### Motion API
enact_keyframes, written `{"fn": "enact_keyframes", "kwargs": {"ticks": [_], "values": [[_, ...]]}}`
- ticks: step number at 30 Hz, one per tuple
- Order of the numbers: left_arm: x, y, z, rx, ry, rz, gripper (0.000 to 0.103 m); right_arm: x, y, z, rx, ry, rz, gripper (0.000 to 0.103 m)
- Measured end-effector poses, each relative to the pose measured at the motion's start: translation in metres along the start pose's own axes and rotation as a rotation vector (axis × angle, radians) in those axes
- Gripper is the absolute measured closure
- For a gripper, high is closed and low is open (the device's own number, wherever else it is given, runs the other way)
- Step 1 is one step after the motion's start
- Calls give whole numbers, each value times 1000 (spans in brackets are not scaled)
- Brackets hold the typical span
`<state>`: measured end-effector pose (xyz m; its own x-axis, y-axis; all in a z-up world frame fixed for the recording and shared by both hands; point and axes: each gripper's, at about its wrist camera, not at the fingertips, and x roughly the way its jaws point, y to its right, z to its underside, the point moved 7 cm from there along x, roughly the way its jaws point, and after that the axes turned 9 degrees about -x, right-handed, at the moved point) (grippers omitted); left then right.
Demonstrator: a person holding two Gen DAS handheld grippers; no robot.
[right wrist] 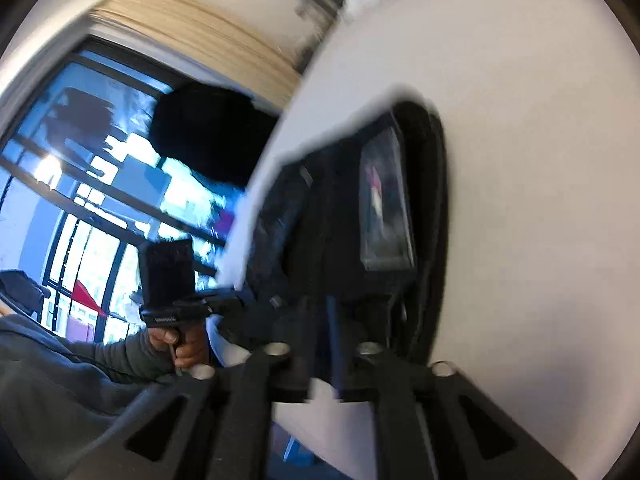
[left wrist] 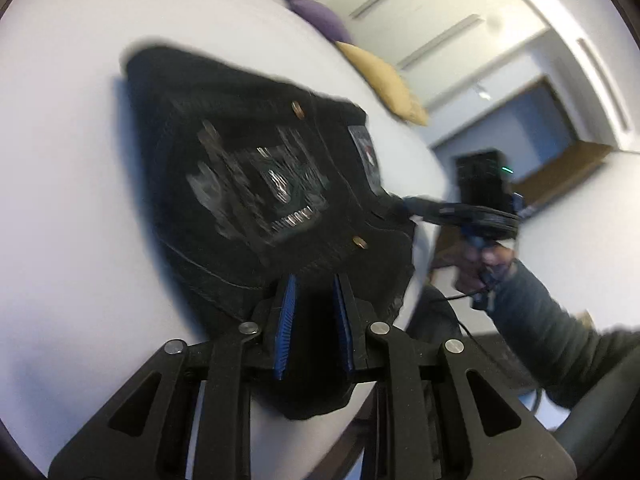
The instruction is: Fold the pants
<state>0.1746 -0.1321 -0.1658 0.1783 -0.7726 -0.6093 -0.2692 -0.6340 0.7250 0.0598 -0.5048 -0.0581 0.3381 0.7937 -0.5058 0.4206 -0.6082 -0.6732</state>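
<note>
Black pants [left wrist: 248,184] lie folded into a compact bundle on the white table [left wrist: 72,160], back pocket with silver embroidery and a waistband patch facing up. My left gripper [left wrist: 314,280] is shut on the near edge of the pants, black cloth bunched between its blue pads. My right gripper [left wrist: 404,204] grips the waistband corner at the table's edge. In the right wrist view the pants [right wrist: 360,208] fill the middle, the right gripper [right wrist: 332,308] is shut on their edge, and the left gripper [right wrist: 224,300] holds the other corner.
A purple garment [left wrist: 320,16] and a tan garment [left wrist: 384,76] lie at the far table edge. The table edge [right wrist: 276,152] runs beside the pants. A large window [right wrist: 100,184] and the person's grey sleeve [right wrist: 60,372] are on the left.
</note>
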Motion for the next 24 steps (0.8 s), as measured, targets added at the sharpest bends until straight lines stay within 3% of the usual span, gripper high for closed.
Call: {"fn": "enact_keyframes", "kwargs": {"ticks": [1,2,3,4,5,6,10,16,18,20,24], "values": [[-14,1,-9,-2,38,-30,83,-9,6,-11,20,39,30,29],[-27,5,-16,8,92,-48,76,-12,12,-17,29,47,67,20],[-40,4,-25,16,150,-66,65,-11,19,-22,35,43,88,19],[-47,-2,-34,15,194,-114,17,-6,24,-26,44,30,95,19],[-50,-8,-39,5,226,-158,1,2,32,-29,57,9,107,19],[-50,-16,-45,-11,256,-183,1,12,39,-30,77,-17,109,19],[-16,-31,-48,-87,131,-217,1,48,55,-28,114,-108,125,21],[26,-25,-42,-36,0,-357,4,78,47,-30,63,-191,147,27],[31,-27,-40,-24,-12,-406,19,83,42,-32,53,-203,152,29],[35,-26,-43,-29,-23,-418,42,84,42,-32,55,-210,173,36],[42,-23,-48,-26,-31,-438,54,75,48,-26,75,-200,192,55]]}}
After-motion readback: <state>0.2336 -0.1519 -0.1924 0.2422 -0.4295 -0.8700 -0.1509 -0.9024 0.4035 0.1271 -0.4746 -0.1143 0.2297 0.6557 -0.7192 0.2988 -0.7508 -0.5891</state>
